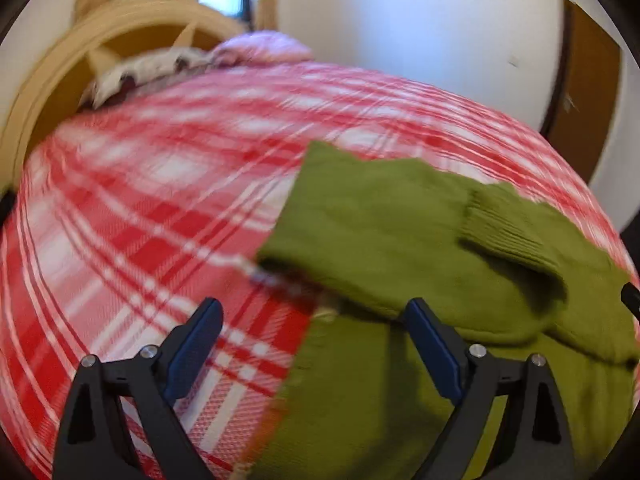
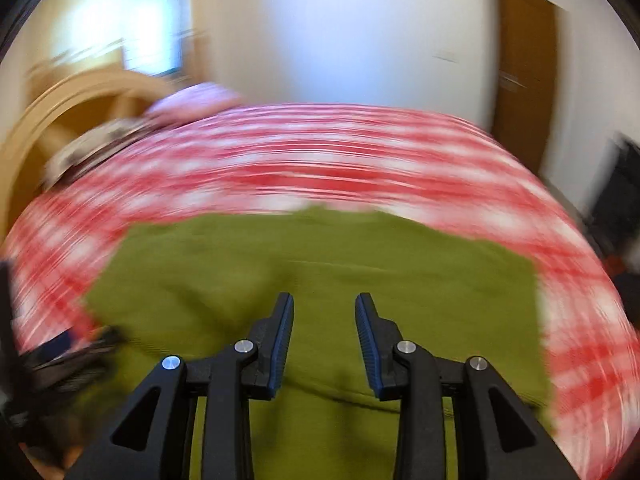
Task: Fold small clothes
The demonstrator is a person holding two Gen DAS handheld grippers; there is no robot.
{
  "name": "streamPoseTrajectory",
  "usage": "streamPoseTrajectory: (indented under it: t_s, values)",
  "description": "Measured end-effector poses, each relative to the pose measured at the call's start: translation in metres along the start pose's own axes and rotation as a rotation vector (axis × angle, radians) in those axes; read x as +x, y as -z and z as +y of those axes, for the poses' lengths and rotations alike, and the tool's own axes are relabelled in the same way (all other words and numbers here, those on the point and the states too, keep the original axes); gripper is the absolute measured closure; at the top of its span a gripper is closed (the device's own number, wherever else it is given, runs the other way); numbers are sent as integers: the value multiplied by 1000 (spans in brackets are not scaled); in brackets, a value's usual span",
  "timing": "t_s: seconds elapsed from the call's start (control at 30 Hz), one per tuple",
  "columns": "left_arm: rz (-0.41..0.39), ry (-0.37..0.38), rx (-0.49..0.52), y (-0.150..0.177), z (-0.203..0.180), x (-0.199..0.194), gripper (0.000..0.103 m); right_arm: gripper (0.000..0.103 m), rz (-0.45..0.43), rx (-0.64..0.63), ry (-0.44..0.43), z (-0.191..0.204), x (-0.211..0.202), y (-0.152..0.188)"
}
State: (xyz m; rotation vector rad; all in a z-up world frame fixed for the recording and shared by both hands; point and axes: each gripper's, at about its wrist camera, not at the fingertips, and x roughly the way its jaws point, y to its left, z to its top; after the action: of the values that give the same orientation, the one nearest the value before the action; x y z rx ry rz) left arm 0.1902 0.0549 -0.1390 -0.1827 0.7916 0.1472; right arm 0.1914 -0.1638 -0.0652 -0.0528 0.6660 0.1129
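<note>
Blue pads: on your left gripper [image 1: 314, 320] the fingers [image 1: 196, 344] were spread wide, nothing between them; one sat over bare bedspread, the other over green knit.
Right fingers: your right gripper [image 2: 325, 312] was parted too, a narrower gap, empty, hanging over the middle of the garment.
Sweater: the green sweater [image 1: 400, 232] lay on the red-and-white plaid bedspread [image 1: 120, 200], partly folded by the look of it, one ribbed sleeve cuff [image 1: 508, 232] laid across the body.
Folded edge: a raised fold [image 1: 340, 280] stood just ahead of your left fingers, with something pale and blurred peeking out under it; couldn't tell if it was a label.
Blur: both views were smeared, the right one worse, so exact height over the cloth couldn't be read.
Risk 1: closing the left gripper where it was would likely have pinched bedspread along with knit, dragging the cover into the fold.
Risk 2: a grab mid-panel on the right would probably have bunched one layer and pulled the sleeve off the body.
Risk 3: thick knit springs back; a fast release could have let the fold flop open.
Surroundings: wooden headboard [image 1: 132, 28] and pink pillow [image 1: 260, 46] sat well apart from the work, no snag hazard there.
</note>
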Motion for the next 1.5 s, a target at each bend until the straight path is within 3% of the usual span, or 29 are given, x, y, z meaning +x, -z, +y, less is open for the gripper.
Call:
streamPoseTrajectory:
  t_s: [0.1,0.2,0.3,0.37,0.5,0.63,0.7,0.77,0.9,1.03,1.13,1.2,1.3,1.33,1.4,1.5]
  values:
    - [-2,15,-18,2,3,2,7,69,24,-200,-57,55,21,-9]
    - [-18,-2,11,7,-3,3,4,57,83,-344,6,83,53,-9]
    - [-22,-3,20,9,-6,2,3,56,113,-318,-4,78,65,-12]
    - [-21,14,20,9,-6,2,0,49,128,-320,15,72,71,-12]
    - [-22,22,10,7,-1,3,0,49,145,-295,47,56,84,-9]
    - [-27,36,2,6,3,3,0,50,154,-201,20,44,92,-19]
    - [-28,31,5,6,1,4,0,58,160,-164,9,44,97,-24]
    - [-30,24,11,7,0,4,0,95,170,-141,15,44,100,-27]
    - [-31,26,11,7,0,5,0,95,149,-8,-47,18,85,-32]
    - [-29,25,11,7,1,5,0,96,55,237,-136,-45,46,-36]
    - [-24,14,17,7,0,6,0,96,-7,374,-147,-92,23,-19]
    - [-22,13,17,6,1,6,0,96,15,427,-115,-117,25,4]
    - [-20,10,18,6,1,7,0,94,96,542,-135,-144,36,38]
    - [-19,9,18,6,1,7,0,92,127,596,-160,-153,39,51]
    - [-19,9,18,6,0,7,0,92,93,694,-265,-169,33,65]
    - [-17,3,23,6,0,8,0,92,100,795,-338,-185,23,77]
